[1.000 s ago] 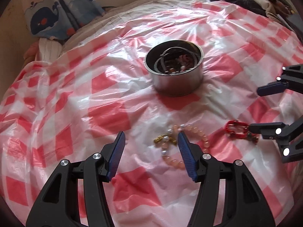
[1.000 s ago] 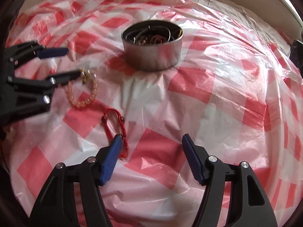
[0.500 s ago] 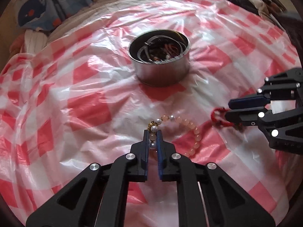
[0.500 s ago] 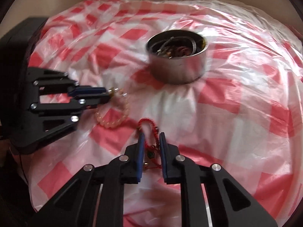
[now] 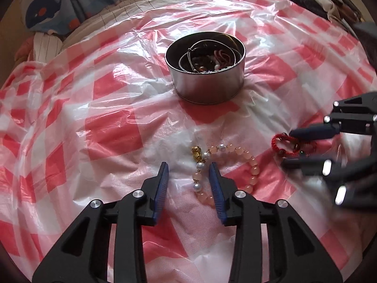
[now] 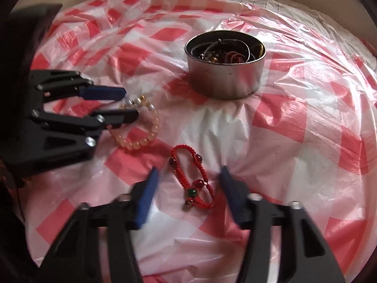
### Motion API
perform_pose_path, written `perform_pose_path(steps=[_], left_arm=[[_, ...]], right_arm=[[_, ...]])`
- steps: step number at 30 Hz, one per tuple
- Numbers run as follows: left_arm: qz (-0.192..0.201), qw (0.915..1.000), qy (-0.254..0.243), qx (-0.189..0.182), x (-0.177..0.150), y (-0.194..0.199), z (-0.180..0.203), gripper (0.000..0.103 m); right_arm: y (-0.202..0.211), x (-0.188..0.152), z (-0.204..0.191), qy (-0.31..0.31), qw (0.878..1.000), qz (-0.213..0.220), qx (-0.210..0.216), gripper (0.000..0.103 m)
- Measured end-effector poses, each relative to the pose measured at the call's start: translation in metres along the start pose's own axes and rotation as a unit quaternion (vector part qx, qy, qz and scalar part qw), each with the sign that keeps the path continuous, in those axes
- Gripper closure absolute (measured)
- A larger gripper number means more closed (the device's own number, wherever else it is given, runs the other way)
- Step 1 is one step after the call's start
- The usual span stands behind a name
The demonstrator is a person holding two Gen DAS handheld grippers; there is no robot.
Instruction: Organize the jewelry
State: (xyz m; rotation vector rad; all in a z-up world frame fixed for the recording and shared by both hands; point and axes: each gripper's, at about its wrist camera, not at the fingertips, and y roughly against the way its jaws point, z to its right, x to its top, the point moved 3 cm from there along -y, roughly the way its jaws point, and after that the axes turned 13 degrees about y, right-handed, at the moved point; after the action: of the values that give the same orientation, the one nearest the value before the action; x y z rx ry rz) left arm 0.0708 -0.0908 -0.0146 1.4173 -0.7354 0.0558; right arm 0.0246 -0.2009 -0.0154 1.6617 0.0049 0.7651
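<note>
Round metal tin ahead of both tools already holds several pieces, so sorting is partly done. Left hand-held gripper has just been opening, jaws apart around the pink bead bracelet, pads not pressing it. Right hand-held gripper jaws apart, red cord bracelet loose between them on the checkered plastic sheet; both still left to move.

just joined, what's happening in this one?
A person with two handheld grippers is sorting jewelry on a red-checked plastic sheet. The left gripper, jaws just reopened, straddles the pink bead bracelet without pinching it. The right gripper stands open around the red cord bracelet. Both bracelets lie on the sheet, short of the metal tin that already holds other pieces.
</note>
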Motion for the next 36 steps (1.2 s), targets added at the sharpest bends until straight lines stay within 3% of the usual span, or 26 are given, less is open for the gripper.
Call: perform_pose_path(steps=[2, 4, 9, 12, 15, 18, 20, 21, 22, 26, 27, 29, 30, 36], left_arm=[[-0.001, 1.0, -0.005, -0.001, 0.0, 0.0, 0.001, 0.073], [-0.002, 0.9999, -0.008, -0.01, 0.0, 0.002, 0.002, 0.094], [0.014, 0.9987, 0.021, -0.044, 0.006, 0.014, -0.004, 0.096], [0.02, 0.9965, 0.044, -0.069, 0.009, 0.02, -0.011, 0.096], [0.013, 0.997, 0.048, -0.06, 0.008, 0.015, -0.013, 0.096], [0.005, 0.9979, 0.044, -0.046, 0.006, 0.01, -0.013, 0.091], [0.004, 0.9984, 0.039, -0.04, 0.005, 0.008, -0.011, 0.079], [0.007, 0.9989, 0.036, -0.031, 0.005, 0.008, -0.01, 0.065], [0.01, 0.9992, 0.031, -0.023, 0.005, 0.007, -0.009, 0.059], [0.004, 0.9999, 0.013, -0.002, 0.002, 0.001, -0.005, 0.059], [0.004, 0.9999, 0.009, 0.002, 0.001, 0.0, -0.004, 0.059], [0.005, 1.0, 0.006, 0.002, 0.001, 0.001, -0.002, 0.059], [0.005, 1.0, 0.006, 0.001, 0.001, 0.001, -0.002, 0.059], [0.005, 1.0, 0.007, 0.002, 0.001, 0.001, -0.002, 0.058]], right_arm=[[0.003, 0.0, 0.005, -0.013, 1.0, 0.009, 0.006, 0.094], [0.011, 0.002, 0.01, -0.021, 0.999, 0.026, -0.006, 0.095], [0.024, 0.001, 0.025, -0.054, 0.997, 0.057, -0.025, 0.095], [0.022, 0.003, 0.022, -0.049, 0.997, 0.055, -0.022, 0.095], [0.012, 0.004, 0.021, -0.041, 0.998, 0.035, -0.026, 0.093], [0.009, 0.004, 0.019, -0.033, 0.998, 0.028, -0.041, 0.063], [0.013, 0.004, 0.018, -0.03, 0.998, 0.037, -0.045, 0.058], [0.013, 0.003, 0.018, -0.03, 0.998, 0.037, -0.044, 0.058], [0.011, 0.003, 0.018, -0.031, 0.998, 0.033, -0.044, 0.058], [0.001, 0.0, 0.016, -0.025, 0.999, 0.009, -0.042, 0.059], [0.001, -0.001, 0.016, -0.025, 0.999, 0.007, -0.045, 0.064], [0.002, -0.002, 0.018, -0.032, 0.999, 0.011, -0.038, 0.085], [0.003, -0.002, 0.018, -0.036, 0.999, 0.014, -0.033, 0.089], [0.008, 0.0, 0.02, -0.042, 0.998, 0.028, -0.042, 0.087]])
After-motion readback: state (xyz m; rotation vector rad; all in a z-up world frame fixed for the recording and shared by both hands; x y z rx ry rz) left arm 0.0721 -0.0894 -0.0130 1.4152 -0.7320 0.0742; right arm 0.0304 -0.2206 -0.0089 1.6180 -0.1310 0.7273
